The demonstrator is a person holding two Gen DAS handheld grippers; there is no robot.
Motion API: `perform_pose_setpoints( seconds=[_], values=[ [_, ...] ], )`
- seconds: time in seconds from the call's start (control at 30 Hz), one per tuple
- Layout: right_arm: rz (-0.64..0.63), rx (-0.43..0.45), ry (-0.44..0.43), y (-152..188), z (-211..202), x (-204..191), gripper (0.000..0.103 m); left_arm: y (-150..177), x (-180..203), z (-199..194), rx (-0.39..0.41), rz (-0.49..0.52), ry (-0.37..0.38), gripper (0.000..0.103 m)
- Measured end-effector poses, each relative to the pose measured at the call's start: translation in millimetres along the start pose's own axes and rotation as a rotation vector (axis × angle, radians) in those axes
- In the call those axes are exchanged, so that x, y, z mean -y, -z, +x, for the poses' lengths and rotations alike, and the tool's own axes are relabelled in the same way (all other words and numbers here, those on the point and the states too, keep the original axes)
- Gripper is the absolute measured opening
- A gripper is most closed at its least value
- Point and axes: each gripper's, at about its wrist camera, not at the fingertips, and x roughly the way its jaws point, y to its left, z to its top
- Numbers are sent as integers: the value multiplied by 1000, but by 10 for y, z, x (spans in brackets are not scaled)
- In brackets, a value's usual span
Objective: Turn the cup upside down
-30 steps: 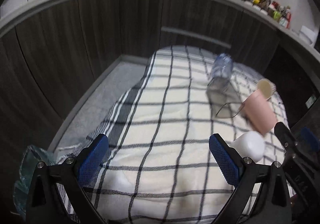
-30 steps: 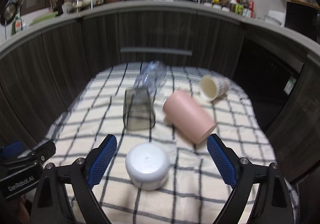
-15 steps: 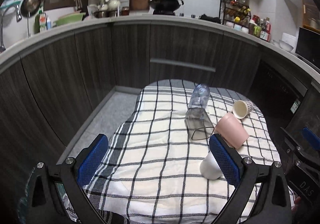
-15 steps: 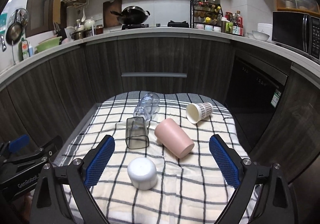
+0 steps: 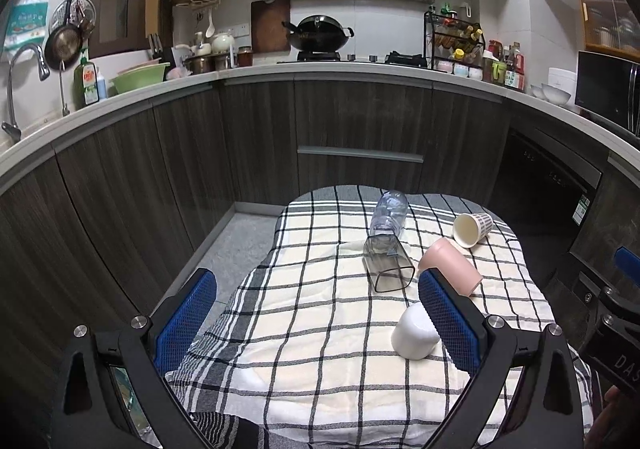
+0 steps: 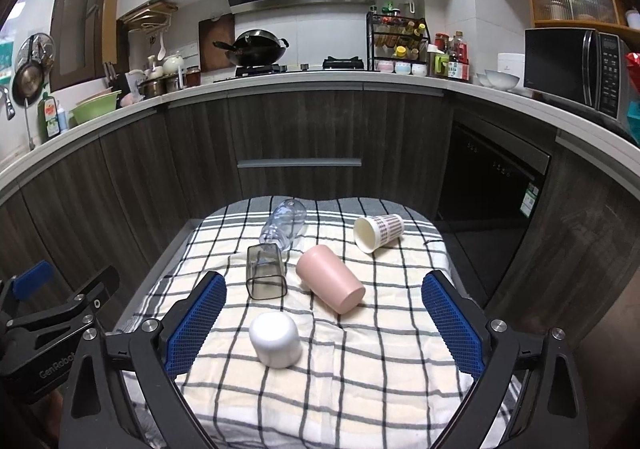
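White cup [image 6: 275, 339] sits upside down on the checked cloth [image 6: 360, 381] at the near side, w/ both grippers up above the worktop: left gripper [image 5: 318, 325] and right gripper [image 6: 324, 323] each have jaws spread wide, pinching nothing. Going left to right behind it: smoky clear tumbler [image 6: 266, 276] on its side, mouth toward the cam, touching a clear bottle [image 6: 284, 224] lying behind it; then pink cup [image 6: 330, 278] on its side just beside the tumbler; then patterned paper cup [image 6: 378, 231] tipped over, apart, near the far right edge.

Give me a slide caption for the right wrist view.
Open right gripper above checked cloth: white cup inverted, pink cup on its side.
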Motion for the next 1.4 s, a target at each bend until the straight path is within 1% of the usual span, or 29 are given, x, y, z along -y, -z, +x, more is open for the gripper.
perform_pose_setpoints(
  seconds=[0.4,0.73,1.4],
  values=[
    [13,24,13,15,-208,55,99,4,47,-203,41,23,-3,103],
    [14,40,16,17,-271,47,99,4,51,-220,44,19,2,103],
    [15,38,15,20,-265,45,99,39,77,-202,26,10,17,103]
  ],
)
